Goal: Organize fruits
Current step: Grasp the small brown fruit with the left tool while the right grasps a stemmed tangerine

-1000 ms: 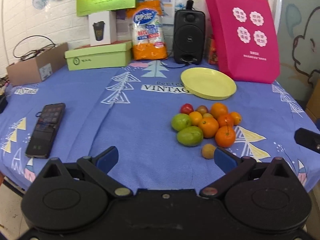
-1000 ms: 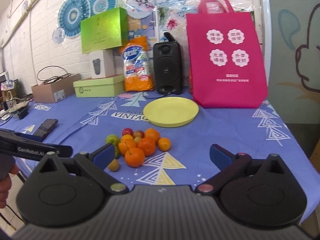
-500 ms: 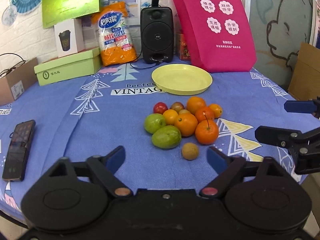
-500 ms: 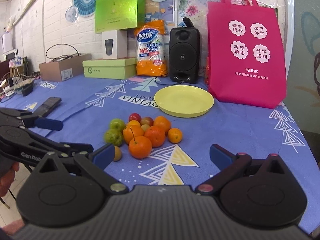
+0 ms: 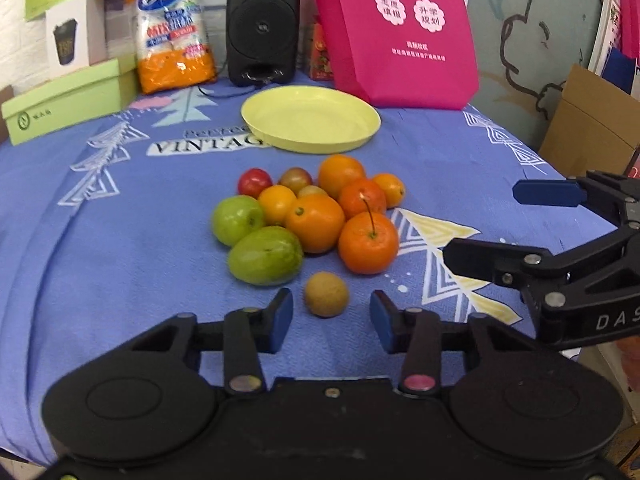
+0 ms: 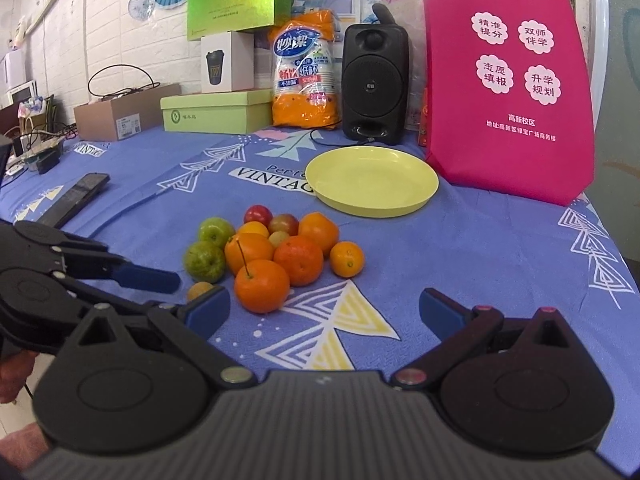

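Blue pads of the left gripper (image 5: 331, 322) stood apart, part open, on either side of a small brown fruit (image 5: 326, 294) that lay on the blue tablecloth (image 5: 100, 248); the pads held nothing and did not touch it. That fruit sat just in front of the fruit pile (image 5: 312, 212), a little apart from the rest. Nearest it were a green mango-shaped fruit (image 5: 265, 255) and a stemmed orange (image 5: 368, 242), with another orange (image 5: 315, 223) and a green apple (image 5: 237, 219) touching them behind. Farther back lay smaller pieces, among them a red one (image 5: 255, 182) and a small orange one (image 5: 389, 189) at the right edge of the pile. Beyond the pile, near but not touching it, rested the yellow plate (image 5: 280, 136) with nothing on it.

The right gripper (image 6: 324, 314) was wide open and gripped nothing; it hovered over the cloth to the right of the fruit, its left pad near the stemmed orange in its own view. From the left wrist it showed at the right edge as black linkage with a blue pad.

At the back of the table stood a black speaker (image 5: 262, 24), a pink bag (image 5: 396, 32), an orange packet of paper cups (image 5: 174, 32) and a green box (image 5: 68, 100). A phone (image 6: 76, 196) lay far left on the cloth
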A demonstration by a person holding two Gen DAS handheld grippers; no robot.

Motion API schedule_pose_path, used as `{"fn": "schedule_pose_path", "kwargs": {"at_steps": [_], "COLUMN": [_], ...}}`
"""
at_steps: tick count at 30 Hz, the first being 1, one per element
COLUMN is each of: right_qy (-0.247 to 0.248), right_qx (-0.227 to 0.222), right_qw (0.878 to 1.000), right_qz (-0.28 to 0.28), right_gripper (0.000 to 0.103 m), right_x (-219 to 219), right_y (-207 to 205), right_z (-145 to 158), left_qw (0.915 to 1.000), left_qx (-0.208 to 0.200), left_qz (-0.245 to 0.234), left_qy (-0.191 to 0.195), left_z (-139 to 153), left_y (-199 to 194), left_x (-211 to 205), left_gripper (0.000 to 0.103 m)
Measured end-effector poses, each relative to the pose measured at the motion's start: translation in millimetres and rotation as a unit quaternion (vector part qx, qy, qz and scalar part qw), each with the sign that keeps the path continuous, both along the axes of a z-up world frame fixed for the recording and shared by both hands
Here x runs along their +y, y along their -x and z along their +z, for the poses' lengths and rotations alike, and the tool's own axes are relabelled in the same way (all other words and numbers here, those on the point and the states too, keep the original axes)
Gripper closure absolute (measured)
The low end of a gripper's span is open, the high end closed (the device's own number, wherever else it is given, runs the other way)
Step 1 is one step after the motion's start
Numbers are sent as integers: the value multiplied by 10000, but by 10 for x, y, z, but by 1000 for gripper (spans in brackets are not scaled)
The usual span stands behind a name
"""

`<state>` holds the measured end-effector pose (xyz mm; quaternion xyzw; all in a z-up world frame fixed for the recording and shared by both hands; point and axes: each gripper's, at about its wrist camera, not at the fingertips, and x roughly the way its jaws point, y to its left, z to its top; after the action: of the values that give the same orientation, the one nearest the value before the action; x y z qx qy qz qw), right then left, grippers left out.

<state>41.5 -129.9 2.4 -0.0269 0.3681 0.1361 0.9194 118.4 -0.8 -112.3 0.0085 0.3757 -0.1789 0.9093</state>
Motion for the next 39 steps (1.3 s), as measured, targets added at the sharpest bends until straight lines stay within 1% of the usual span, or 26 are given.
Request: {"fn": "schedule_pose_path", "kwargs": {"at_steps": [7,9,11,12,16,19,22,24,26,27,28,29,31,33,35,38,39], "right_qy": [-80,-118,-191,-224,-234,-206,-226,-262,-297,-327,-356,-375,-343,-307,-267,-203,-202], "right_qx": [35,58,88,102,94,78,120,198,263,301,339,374,427,447,445,426,419], "right_qw": [9999,9998,9997,9996,9995,9993,9988,9982,9976,9971,9967,9964,9963,9961,9962,9966,9966], "right_qz": [90,119,154,170,194,293,425,500,565,613,647,659,660,703,693,678,684], "right_gripper": [0,0,1,2,2,3,10,16,19,25,28,31,33,41,42,46,50], "right_x": [-37,-44,-52,-57,-35,24,102,152,218,252,285,315,372,428,470,491,491], "right_y": [-96,-129,-154,-163,-180,-191,-217,-245,-276,-293,-311,-328,-365,-391,-416,-434,-434], "right_z": [-55,-70,-89,-97,-115,-132,-174,-215,-263,-289,-316,-346,-403,-441,-470,-502,-505], "left_qw": [10000,10000,10000,10000,9999,10000,9999,9997,9993,9991,9989,9988,9988,9989,9989,9989,9989], "left_qx": [6,13,5,-1,75,56,71,83,95,108,125,140,120,95,86,82,80], "left_qz": [1,-12,-1,16,-2,45,127,237,368,418,449,462,464,462,467,465,460], "left_qy": [-31,-43,-36,-23,118,31,-24,-42,-51,-33,7,49,45,14,21,64,65], "left_z": [-100,-112,-115,-111,-95,-84,-77,-77,-86,-90,-94,-93,-90,-97,-106,-118,-120], "left_y": [-98,-120,-142,-150,-160,-113,-72,-58,-63,-75,-87,-94,-100,-93,-94,-84,-86], "left_x": [-70,-75,-74,-61,16,54,132,199,266,297,327,345,339,323,317,331,331], "left_gripper": [64,67,73,79,79,79,79,78,78,78,78,78,78,78,79,78,78]}}
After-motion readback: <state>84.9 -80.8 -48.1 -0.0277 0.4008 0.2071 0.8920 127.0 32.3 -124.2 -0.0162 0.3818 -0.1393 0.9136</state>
